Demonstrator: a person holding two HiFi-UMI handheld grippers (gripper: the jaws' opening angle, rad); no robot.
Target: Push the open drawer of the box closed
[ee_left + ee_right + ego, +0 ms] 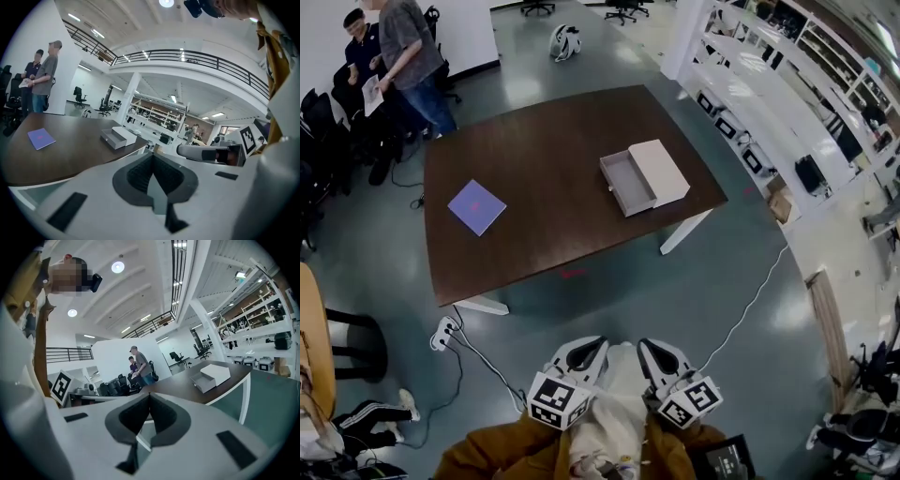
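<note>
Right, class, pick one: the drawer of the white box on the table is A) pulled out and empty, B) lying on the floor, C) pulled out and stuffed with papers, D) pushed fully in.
A: the drawer sticks out of the box on the table, and its inside shows bare.

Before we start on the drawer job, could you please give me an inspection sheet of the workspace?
Surface: dark brown table on white legs.
Job's things: white box near the right edge, drawer pulled out, empty.
Clutter: purple pad at left.
Grippers: left gripper and right gripper shut, empty, well short of the table.
Cables: power strip by a table leg; white cable on the floor.
Surroundings: two people beyond the far left corner; shelving at right.
</note>
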